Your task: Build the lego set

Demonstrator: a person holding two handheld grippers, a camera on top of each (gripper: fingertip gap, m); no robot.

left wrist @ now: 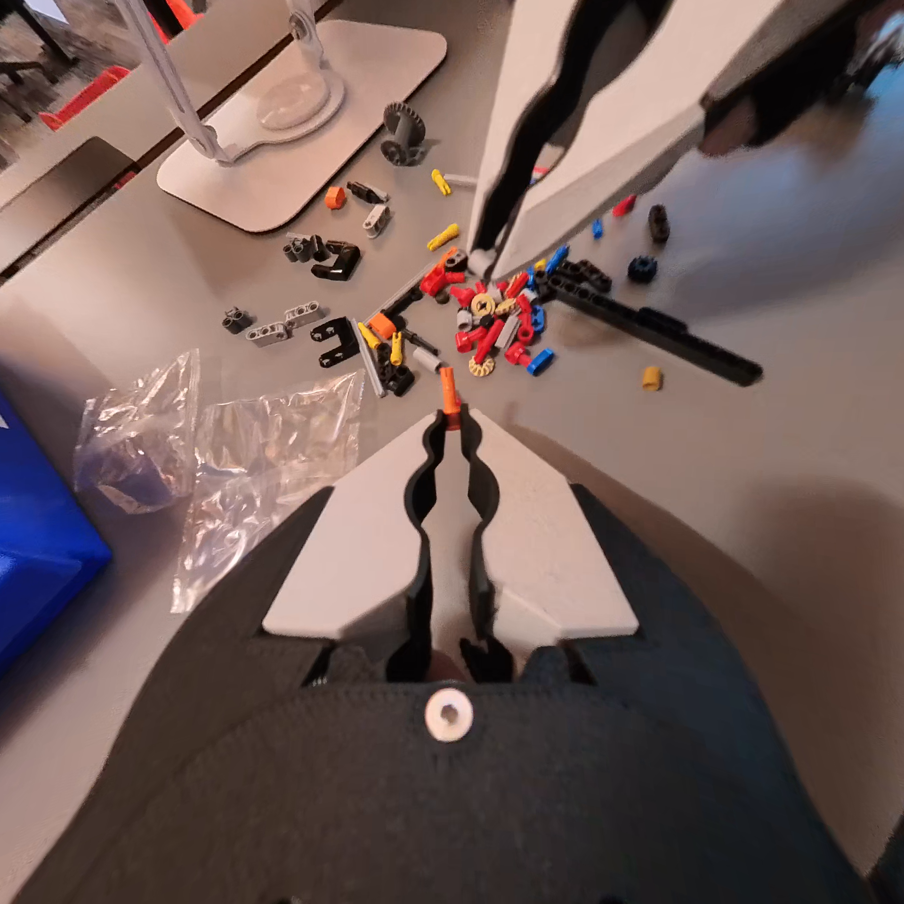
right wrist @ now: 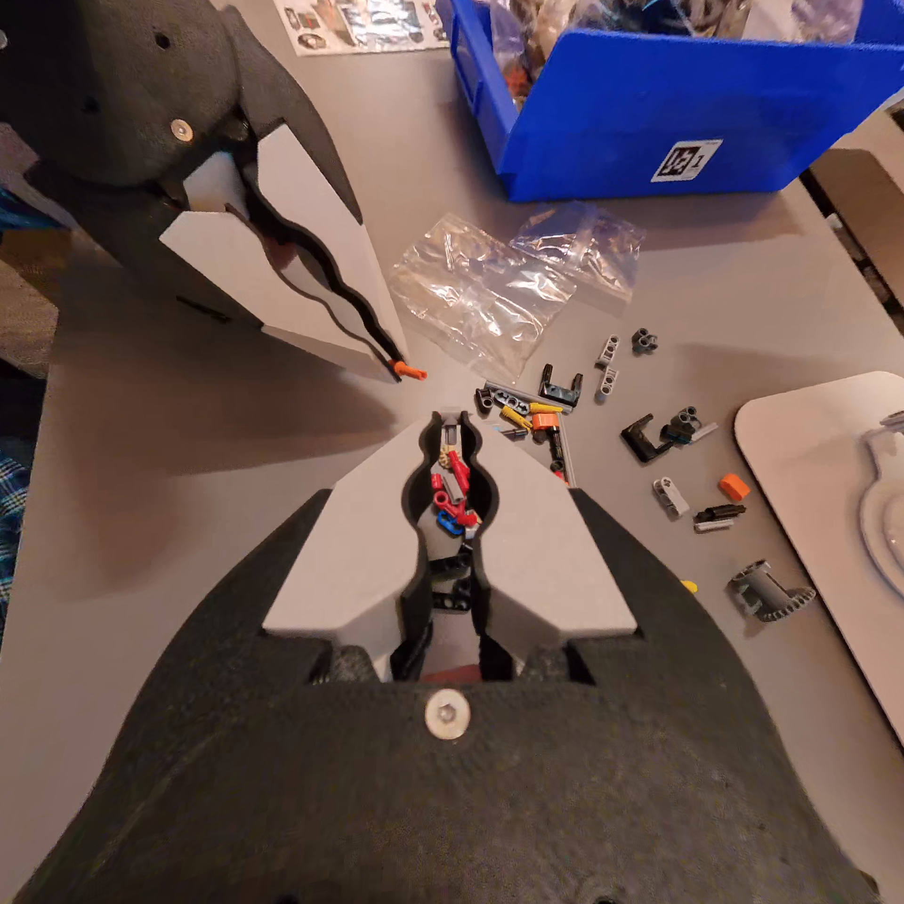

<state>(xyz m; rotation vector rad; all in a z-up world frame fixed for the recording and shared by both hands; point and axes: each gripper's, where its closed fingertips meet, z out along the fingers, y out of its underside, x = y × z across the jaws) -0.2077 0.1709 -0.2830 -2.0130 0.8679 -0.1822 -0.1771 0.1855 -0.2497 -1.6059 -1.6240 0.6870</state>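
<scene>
My left gripper (left wrist: 452, 421) is shut on a small orange pin (left wrist: 448, 389) that sticks out past its tips, just above the grey table. In the right wrist view the left gripper (right wrist: 397, 370) holds that orange pin (right wrist: 412, 372) at upper left. My right gripper (right wrist: 452, 417) is shut on a small light grey piece (right wrist: 451, 414) over the pile of small red, blue, tan and grey parts (left wrist: 499, 320). In the left wrist view the right gripper (left wrist: 484, 261) comes down from the top onto that pile. The two grippers' tips point toward each other, a short way apart.
A long black beam (left wrist: 655, 337) lies right of the pile. Loose black, grey, yellow and orange parts (left wrist: 337, 337) lie around it, with a grey gear piece (left wrist: 403, 132). There are empty clear bags (right wrist: 499, 283), a blue bin (right wrist: 660, 112), a white stand base (left wrist: 303, 122) and a printed sheet (right wrist: 362, 24). Tip to tip, the grippers are about 5 cm apart. Between my right fingertips and the white stand base (left wrist: 303, 122) there is roughly 25 cm.
</scene>
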